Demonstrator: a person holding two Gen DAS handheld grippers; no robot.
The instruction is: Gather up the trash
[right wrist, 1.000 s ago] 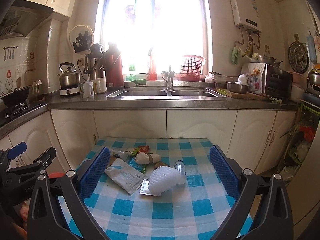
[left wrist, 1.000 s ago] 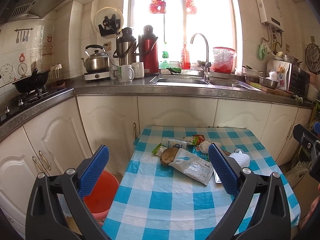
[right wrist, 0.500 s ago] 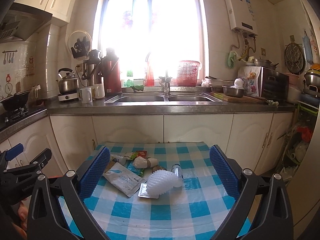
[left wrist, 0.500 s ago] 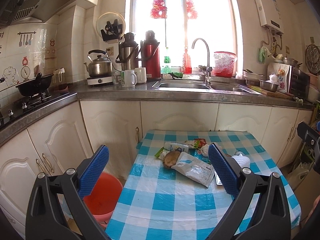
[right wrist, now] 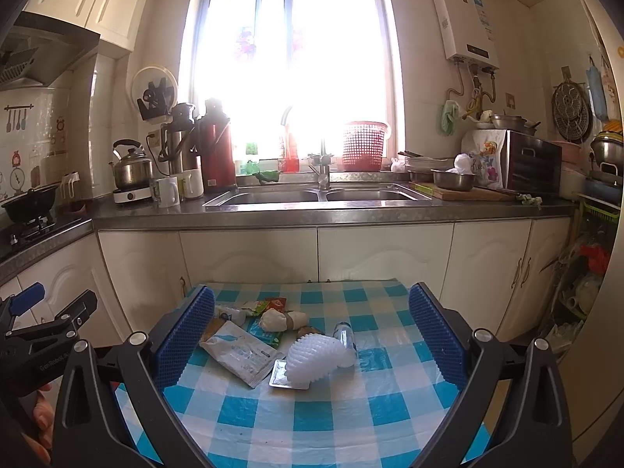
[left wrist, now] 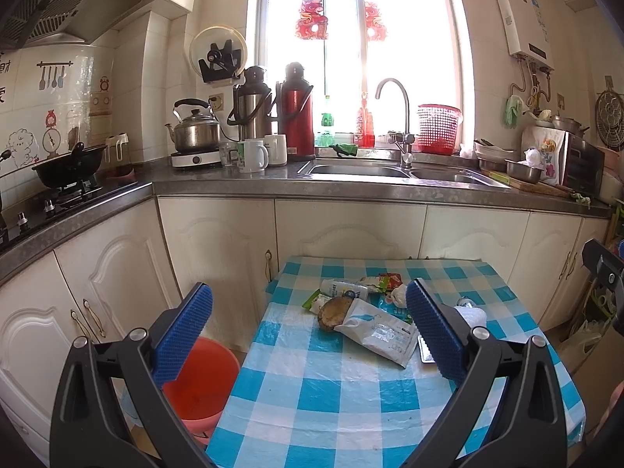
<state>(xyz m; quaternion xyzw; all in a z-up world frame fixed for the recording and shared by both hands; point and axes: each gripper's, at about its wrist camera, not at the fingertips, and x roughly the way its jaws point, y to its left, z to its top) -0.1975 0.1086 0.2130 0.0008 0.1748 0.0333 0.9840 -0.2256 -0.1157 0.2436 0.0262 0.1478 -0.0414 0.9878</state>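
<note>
- On the checked worktop (right wrist: 351, 409), the trash sits in a loose pile toward the far end, clear of both grippers.
- Beside it on the floor, the red bucket (left wrist: 199, 382) looks the likely place for it.
- White flat pouch (right wrist: 238, 351): light, floppy, probably slick; better pinched at a free edge.
- Foam fruit net (right wrist: 316, 355): soft, featherlight, should squash safely anywhere.
- Small bottle (right wrist: 345, 335): hard, likely to roll; grip across its body.
- Left gripper (left wrist: 308, 335) and right gripper (right wrist: 312, 335): fingers spread wide, holding nothing.
</note>
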